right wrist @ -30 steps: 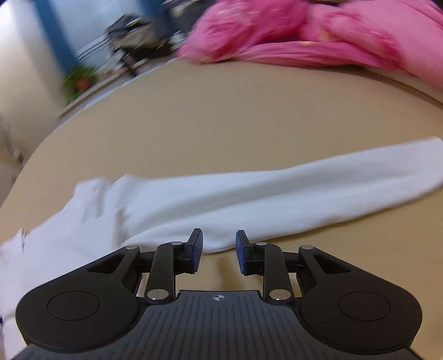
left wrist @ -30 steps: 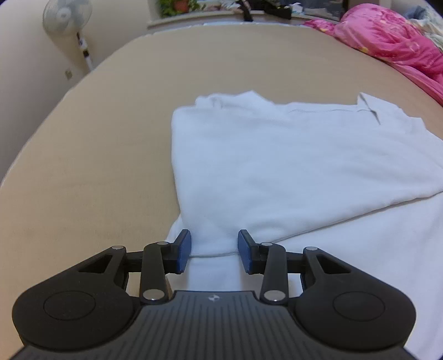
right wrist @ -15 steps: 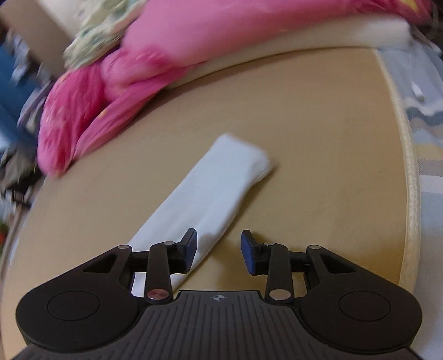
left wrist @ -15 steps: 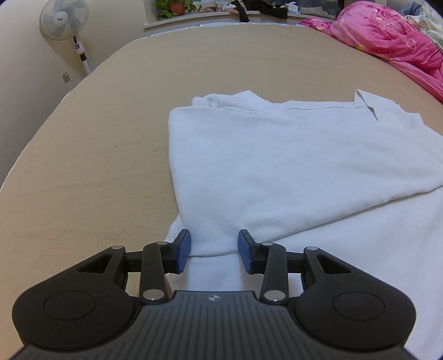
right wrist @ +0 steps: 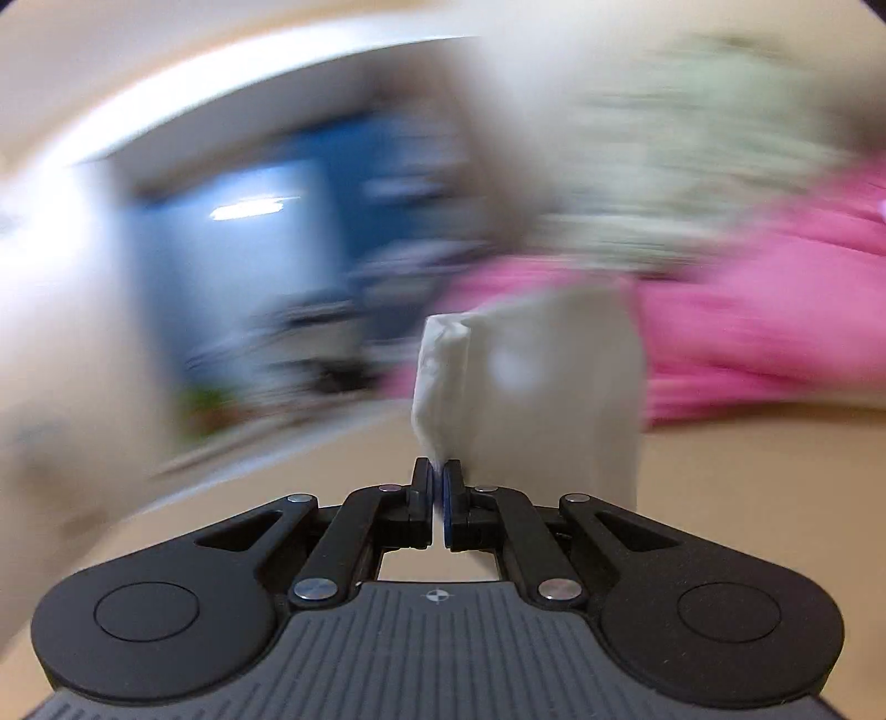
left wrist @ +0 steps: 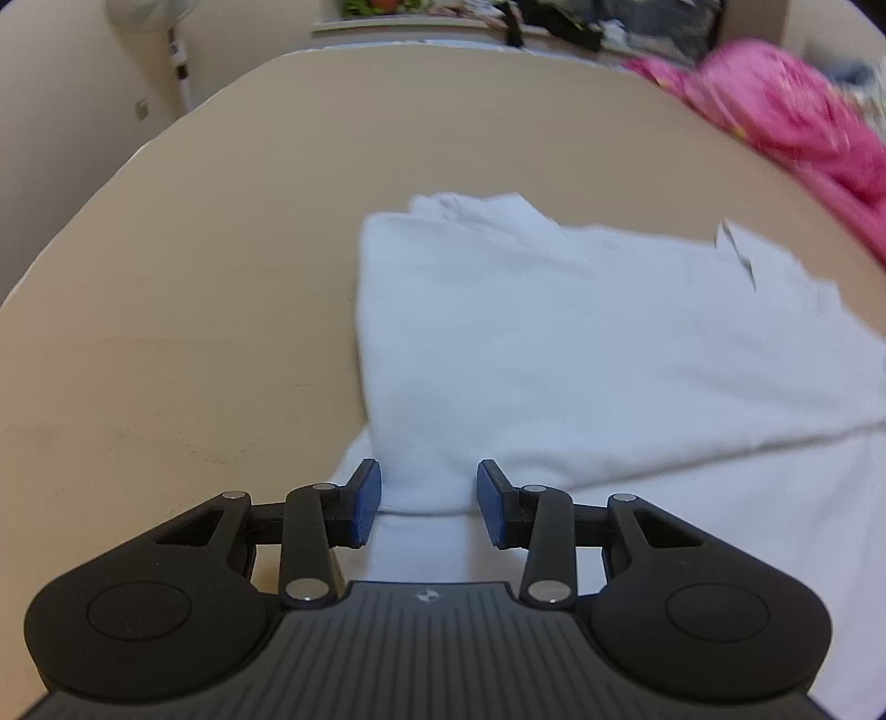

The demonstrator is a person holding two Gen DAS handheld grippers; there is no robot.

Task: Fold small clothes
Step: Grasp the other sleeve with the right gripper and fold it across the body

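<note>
A white shirt lies partly folded on the tan bed, one side turned over onto its body. My left gripper hovers at the shirt's near folded corner, jaws apart, with the cloth edge lying between the blue pads and no pad pressing it. In the right wrist view my right gripper is shut on the end of the shirt's white sleeve, which stands lifted off the bed in front of the jaws. The background there is smeared by motion.
A pink quilt is heaped at the bed's far right; the same pink quilt fills the right of the other view. A standing fan is by the wall at far left, a cluttered shelf behind the bed.
My right gripper went from open beside the flat sleeve to shut on its end and lifted it. The left gripper stayed open at the shirt's corner, its view rolling slightly.
</note>
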